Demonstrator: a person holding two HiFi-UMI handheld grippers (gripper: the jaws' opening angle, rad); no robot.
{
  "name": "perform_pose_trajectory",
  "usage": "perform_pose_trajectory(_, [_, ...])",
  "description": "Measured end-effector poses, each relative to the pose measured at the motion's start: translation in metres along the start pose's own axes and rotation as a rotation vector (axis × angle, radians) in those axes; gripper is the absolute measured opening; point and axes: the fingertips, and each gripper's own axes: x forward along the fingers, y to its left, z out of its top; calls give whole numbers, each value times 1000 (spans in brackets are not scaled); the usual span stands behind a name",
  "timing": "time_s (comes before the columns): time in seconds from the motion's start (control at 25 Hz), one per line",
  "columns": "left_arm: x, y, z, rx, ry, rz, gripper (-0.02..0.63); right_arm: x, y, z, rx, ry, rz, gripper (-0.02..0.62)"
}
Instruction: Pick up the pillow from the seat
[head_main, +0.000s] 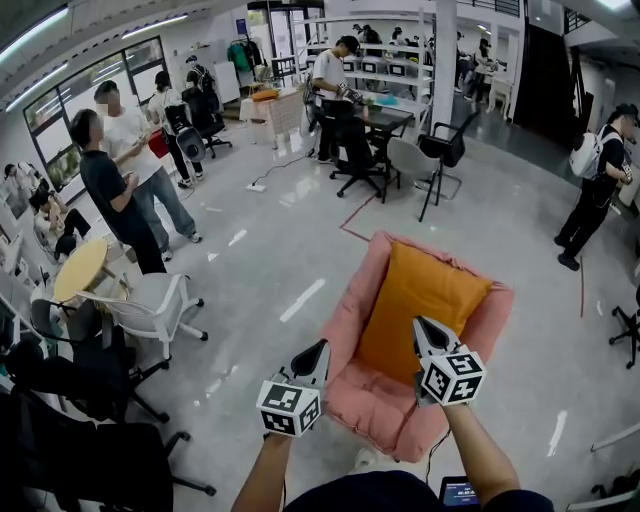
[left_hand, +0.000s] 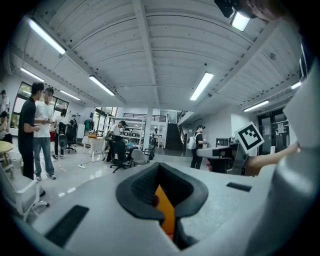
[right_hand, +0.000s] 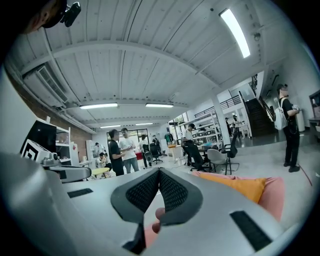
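Two claws pressing shut on nothing, left gripper (head_main: 320, 347) and right gripper (head_main: 420, 324) hovering, orange pillow (head_main: 425, 290) lying on pink armchair (head_main: 360, 396).

Open office — desks (head_main: 385, 116), swivel chairs (head_main: 150, 300)

An orange pillow (head_main: 420, 310), rectangular and plump, is found lying in the hollow of a pink padded seat (head_main: 375, 405). It is laid lengthwise, with its far edge against the seat's back rim, and is bordered by the raised pink sides. The seat's front cushion is left uncovered.
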Motion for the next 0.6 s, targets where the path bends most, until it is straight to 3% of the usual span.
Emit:
perform_pose_trajectory(0.36, [32, -6, 7, 18, 20, 10, 3, 19, -26, 6, -1, 7, 25, 17])
perform_pose_trajectory(0.6, [54, -10, 11, -14, 20, -3, 3, 27, -43, 6, 3, 13, 30, 17])
